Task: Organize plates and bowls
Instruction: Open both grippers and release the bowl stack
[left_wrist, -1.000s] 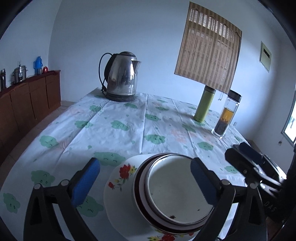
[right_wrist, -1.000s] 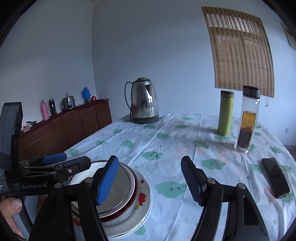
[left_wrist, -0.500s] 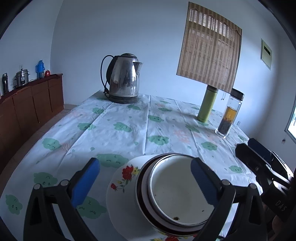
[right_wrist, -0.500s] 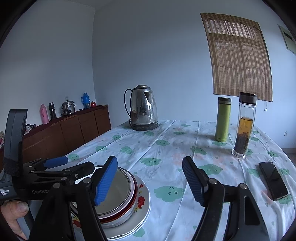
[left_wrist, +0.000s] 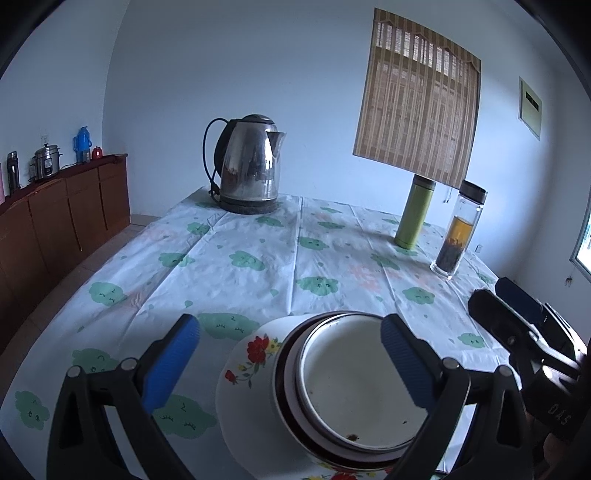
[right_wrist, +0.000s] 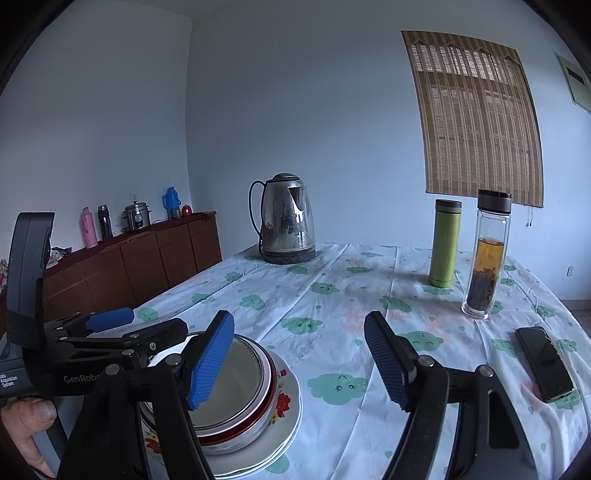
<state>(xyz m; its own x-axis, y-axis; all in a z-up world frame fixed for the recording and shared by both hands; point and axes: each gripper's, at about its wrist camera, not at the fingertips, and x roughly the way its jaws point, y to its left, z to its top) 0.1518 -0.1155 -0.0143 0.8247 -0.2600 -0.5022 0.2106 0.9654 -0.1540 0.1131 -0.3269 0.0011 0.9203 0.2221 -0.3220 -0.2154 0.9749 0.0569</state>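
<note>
A stack of nested bowls (left_wrist: 354, 384), white inside with a dark red rim, sits on a white plate with red flowers (left_wrist: 247, 369) at the near edge of the table. My left gripper (left_wrist: 288, 362) stands open just above and around the stack, its right blue pad over the bowls' rim without pressing on it. In the right wrist view the bowls (right_wrist: 229, 391) and plate (right_wrist: 284, 417) lie at the lower left, with the left gripper (right_wrist: 157, 320) over them. My right gripper (right_wrist: 299, 363) is open beside the stack, only tablecloth between its pads. It also shows in the left wrist view (left_wrist: 489, 291).
On the cloud-print tablecloth (right_wrist: 332, 295) stand a steel kettle (right_wrist: 288, 218) at the back, a green flask (right_wrist: 445, 243) and a glass tea bottle (right_wrist: 487, 254) at the right. A black phone (right_wrist: 545, 363) lies near the right edge. A wooden sideboard (right_wrist: 147, 258) lines the left wall. A hand (right_wrist: 29, 424) holds the left gripper.
</note>
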